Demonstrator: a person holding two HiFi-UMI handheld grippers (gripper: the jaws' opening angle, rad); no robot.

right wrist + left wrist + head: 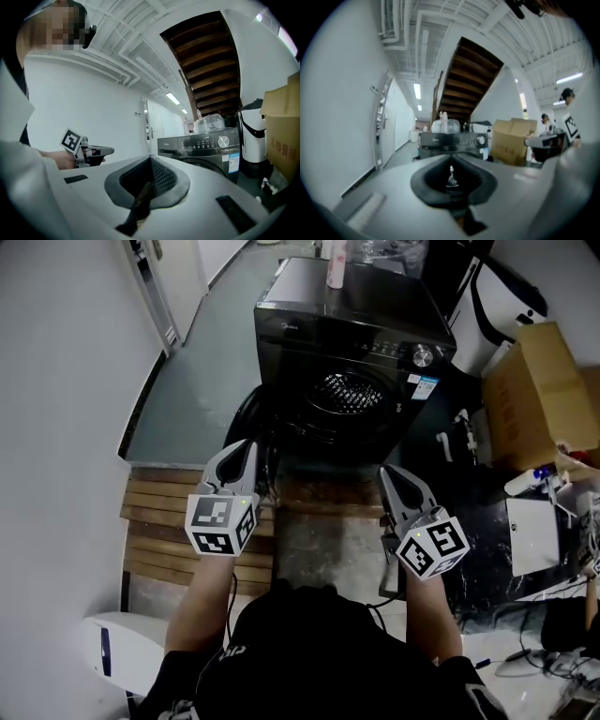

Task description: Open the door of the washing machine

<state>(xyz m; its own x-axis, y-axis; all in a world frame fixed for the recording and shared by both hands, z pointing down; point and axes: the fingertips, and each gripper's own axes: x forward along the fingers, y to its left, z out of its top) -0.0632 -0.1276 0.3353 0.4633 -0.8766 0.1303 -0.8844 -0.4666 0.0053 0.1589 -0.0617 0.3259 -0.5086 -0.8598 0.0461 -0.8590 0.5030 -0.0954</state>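
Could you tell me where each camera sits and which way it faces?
Head view: on the person's head, steeply down at the washing machine; both forearms, left gripper, right gripper show.
Left gripper view: on that gripper, level along its shut jaws at the washing machine.
Right gripper view: likewise; left gripper shows at left.
All share the washing machine.

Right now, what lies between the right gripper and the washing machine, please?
Bare floor alone separates right gripper from washing machine, in the head view.

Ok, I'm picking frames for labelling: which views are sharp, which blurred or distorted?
Head view: sharp, evenly lit, black washing machine shows little detail. Left gripper view: soft all over, heavy fisheye bending. Right gripper view: crisper, same fisheye, dark corners.
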